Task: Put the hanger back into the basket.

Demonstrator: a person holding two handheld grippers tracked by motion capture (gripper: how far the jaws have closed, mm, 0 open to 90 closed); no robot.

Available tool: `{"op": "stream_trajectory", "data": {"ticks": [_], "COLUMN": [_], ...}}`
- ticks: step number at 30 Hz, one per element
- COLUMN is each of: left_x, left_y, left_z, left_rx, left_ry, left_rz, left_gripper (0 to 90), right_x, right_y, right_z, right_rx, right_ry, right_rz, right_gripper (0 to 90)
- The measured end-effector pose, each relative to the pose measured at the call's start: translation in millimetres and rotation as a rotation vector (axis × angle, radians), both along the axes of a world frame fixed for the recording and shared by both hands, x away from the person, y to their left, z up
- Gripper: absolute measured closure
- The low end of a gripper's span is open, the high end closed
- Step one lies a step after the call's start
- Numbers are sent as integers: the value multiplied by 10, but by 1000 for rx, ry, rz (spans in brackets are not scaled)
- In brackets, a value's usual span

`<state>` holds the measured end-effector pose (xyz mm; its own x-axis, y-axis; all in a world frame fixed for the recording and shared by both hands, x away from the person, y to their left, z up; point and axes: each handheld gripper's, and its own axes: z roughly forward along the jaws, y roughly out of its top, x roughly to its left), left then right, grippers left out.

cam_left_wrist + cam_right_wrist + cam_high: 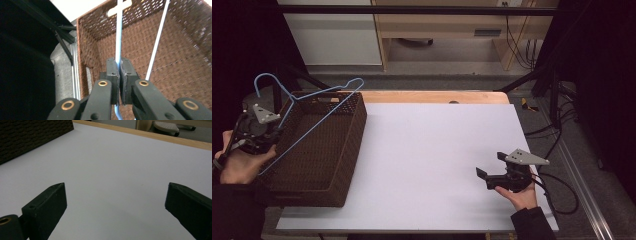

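1. Where the table's left edge meets the dark, the left gripper (262, 136) is clenched on a thin blue wire hanger (307, 107), its pads pressed tight against one of the wire's rods.
2. In the left gripper view the wire (118, 37) runs straight up from between the closed jaws toward the far wall of the basket (190, 62), and a second rod of the same hanger slants up to its right.
3. The hanger is held tilted over the brown woven basket (343, 165): its hook curls up above the basket's far left corner, and its far end reaches past the far rim.
4. The basket sits on the left part of the white table (432, 150), with a handle slot cut in its far wall.
5. The left hand (239, 167) grips the tool from just outside the basket's left wall.
6. The right gripper (488, 165) hovers low over the right part of the table, well apart from the basket, held by the right hand (523, 194).
7. Its jaws stand wide apart with nothing between them; the right gripper view shows bare white table (112, 175) in the gap and a corner of the basket (30, 137) at the upper left.
8. A wooden strip edges the table's far side.
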<state>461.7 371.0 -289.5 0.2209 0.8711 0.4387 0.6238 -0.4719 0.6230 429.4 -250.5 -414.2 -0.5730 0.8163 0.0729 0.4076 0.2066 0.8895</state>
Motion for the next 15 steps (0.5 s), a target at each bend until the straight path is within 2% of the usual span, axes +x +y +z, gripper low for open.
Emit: {"op": "stream_trajectory", "data": {"ticks": [5, 11, 15], "left_x": [-18, -24, 16], "left_y": [108, 152, 163], "left_z": [-94, -190, -336], "left_rx": [16, 30, 43], "left_ry": [7, 22, 54], "left_rz": [18, 23, 33], "left_gripper": [872, 872, 872], "right_x": [3, 7, 6], "right_y": [2, 5, 3], "right_z": [-3, -7, -7], "right_rx": [-2, -1, -3], "right_ry": [-1, 1, 1], "right_rz": [2, 2, 3], "right_gripper": [43, 43, 43]}}
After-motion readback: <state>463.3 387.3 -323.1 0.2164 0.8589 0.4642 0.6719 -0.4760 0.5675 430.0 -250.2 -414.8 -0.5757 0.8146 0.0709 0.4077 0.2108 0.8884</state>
